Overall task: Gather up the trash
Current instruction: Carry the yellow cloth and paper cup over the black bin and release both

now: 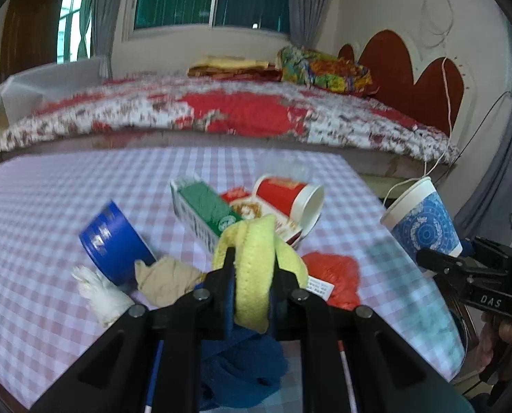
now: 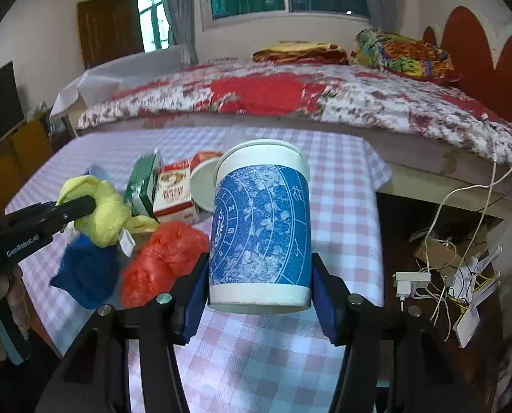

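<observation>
Where fuzzy yellow cloth (image 1: 256, 265) bunches, smooth cylindrical paper cup (image 2: 261, 230) upright.

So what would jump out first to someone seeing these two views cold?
The blue patterned paper cup, clamped upright in the right gripper above the checked tablecloth. Next, the yellow cloth pinched in the left gripper, with a red plastic bag lying between them.
</observation>
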